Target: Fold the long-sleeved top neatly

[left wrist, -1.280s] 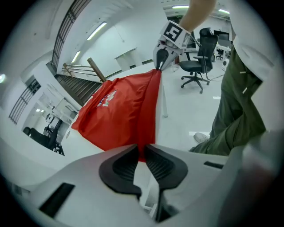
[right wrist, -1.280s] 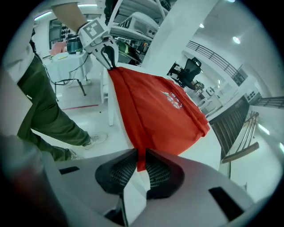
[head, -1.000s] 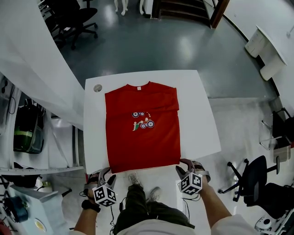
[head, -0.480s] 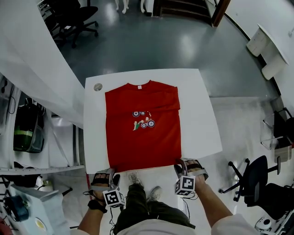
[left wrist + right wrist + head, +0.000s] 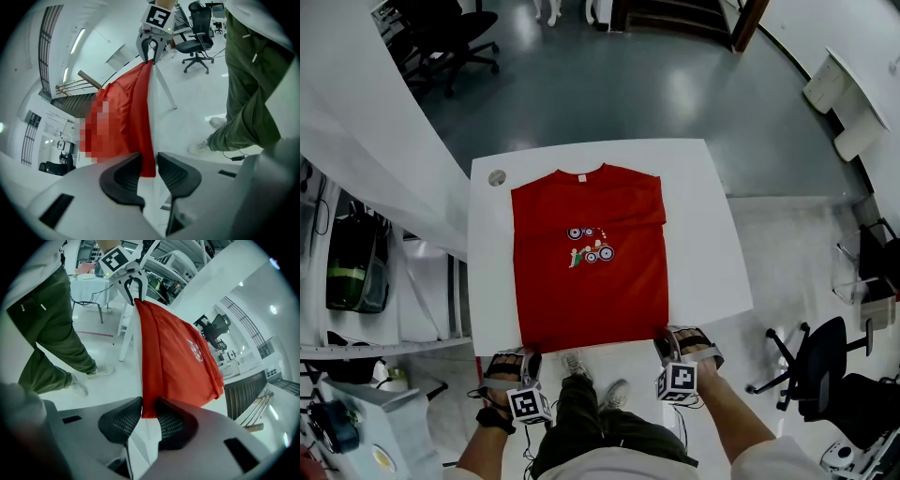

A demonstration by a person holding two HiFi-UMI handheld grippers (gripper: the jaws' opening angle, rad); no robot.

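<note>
The red long-sleeved top (image 5: 581,300) lies flat on the white surface (image 5: 703,244), collar away from me; its chest print (image 5: 589,253) looks like small vehicles, any lettering too small to read. I hold the left claw (image 5: 528,356) and right claw (image 5: 667,340) pitched steeply down at the near edge, jaws just closed in and clamped on one hem corner each. Glossy grey floor (image 5: 609,94) and office chairs (image 5: 455,37) surround the surface.

Your white table (image 5: 703,244) has the red top (image 5: 589,281) spread flat on it, print up — plus a small grey disc (image 5: 496,177) at the far left corner.
</note>
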